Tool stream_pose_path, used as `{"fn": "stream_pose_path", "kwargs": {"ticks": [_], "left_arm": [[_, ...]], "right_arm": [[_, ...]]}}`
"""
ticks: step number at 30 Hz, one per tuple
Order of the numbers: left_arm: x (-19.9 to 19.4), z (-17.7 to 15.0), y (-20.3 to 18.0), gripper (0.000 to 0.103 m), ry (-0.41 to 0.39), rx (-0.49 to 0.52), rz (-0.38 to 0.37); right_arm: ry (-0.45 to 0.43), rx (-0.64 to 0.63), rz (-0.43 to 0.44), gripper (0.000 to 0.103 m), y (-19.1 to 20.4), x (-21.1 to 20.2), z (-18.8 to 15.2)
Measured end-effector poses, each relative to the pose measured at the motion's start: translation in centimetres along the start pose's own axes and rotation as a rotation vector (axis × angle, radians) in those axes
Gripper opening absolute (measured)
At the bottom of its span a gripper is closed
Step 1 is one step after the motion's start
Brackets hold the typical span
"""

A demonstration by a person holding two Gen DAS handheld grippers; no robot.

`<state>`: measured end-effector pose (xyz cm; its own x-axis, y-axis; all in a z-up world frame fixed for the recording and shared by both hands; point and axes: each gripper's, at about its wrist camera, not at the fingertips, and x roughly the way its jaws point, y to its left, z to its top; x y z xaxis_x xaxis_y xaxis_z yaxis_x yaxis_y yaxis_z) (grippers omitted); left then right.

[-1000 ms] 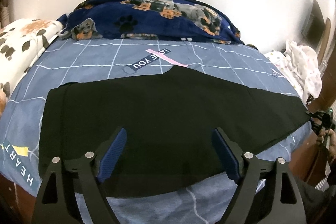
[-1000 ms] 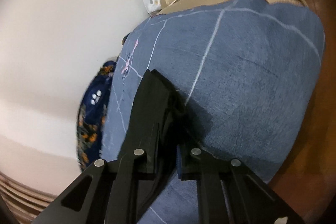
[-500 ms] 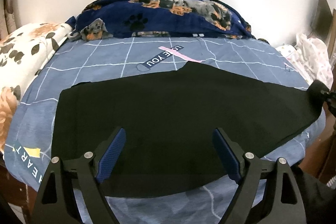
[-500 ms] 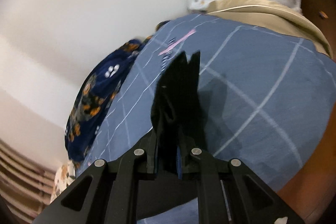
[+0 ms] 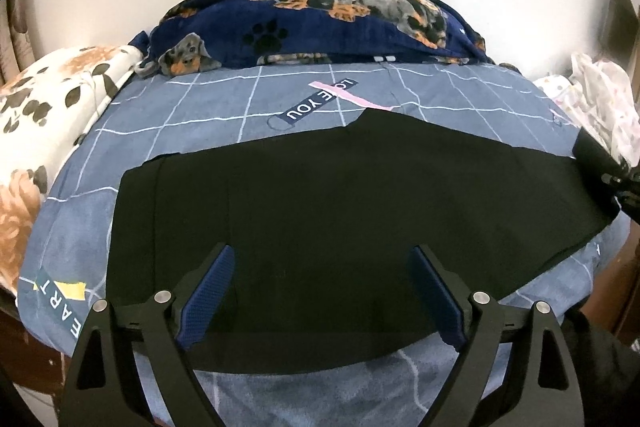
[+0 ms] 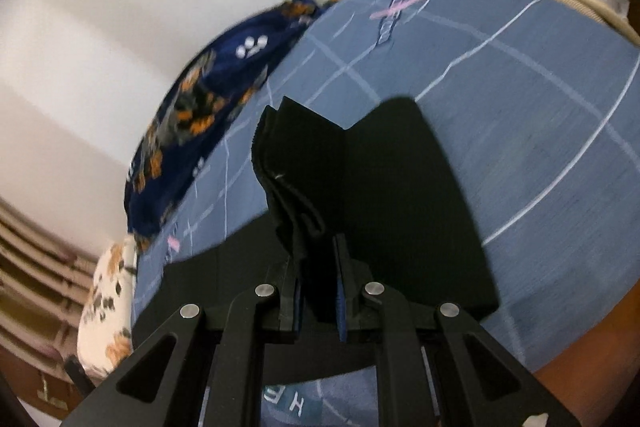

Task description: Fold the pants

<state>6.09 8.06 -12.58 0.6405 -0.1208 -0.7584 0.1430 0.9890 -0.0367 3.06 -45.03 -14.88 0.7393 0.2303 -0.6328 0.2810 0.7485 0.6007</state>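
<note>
The left gripper (image 5: 322, 293) hovers over the one pair of black pants (image 5: 340, 211), its two fingers wide and opening, gripping nothing. The right gripper (image 6: 318, 291), at 3 o'clock in the left view, has its two fingers pinched on the pants' leg end (image 6: 304, 183), lifted off the bed (image 5: 248, 103). Two blankets lie at 9 and 12 o'clock.

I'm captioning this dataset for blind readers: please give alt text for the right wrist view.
The right gripper is shut on the bunched end of black pants, lifting it above a blue grid-patterned bedsheet. A navy dog-print blanket lies along the white wall behind.
</note>
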Motion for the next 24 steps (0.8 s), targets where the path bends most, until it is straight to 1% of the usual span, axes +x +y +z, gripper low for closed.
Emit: {"fn": "stream_pose_path", "kwargs": {"ticks": [2, 10, 24], "left_arm": [[0.0, 0.0, 0.0, 0.089, 0.001, 0.002, -0.001], [0.4, -0.1, -0.4, 0.09, 0.026, 0.009, 0.005], [0.8, -0.2, -0.5, 0.09, 0.046, 0.013, 0.013]], "right_arm": [[0.024, -0.009, 0.001, 0.012, 0.3, 0.6, -0.5], [0.059, -0.033, 0.004, 0.012, 0.7, 1.2, -1.4], [0.146, -0.124, 0.008, 0.012, 2.9, 3.1, -3.1]]}}
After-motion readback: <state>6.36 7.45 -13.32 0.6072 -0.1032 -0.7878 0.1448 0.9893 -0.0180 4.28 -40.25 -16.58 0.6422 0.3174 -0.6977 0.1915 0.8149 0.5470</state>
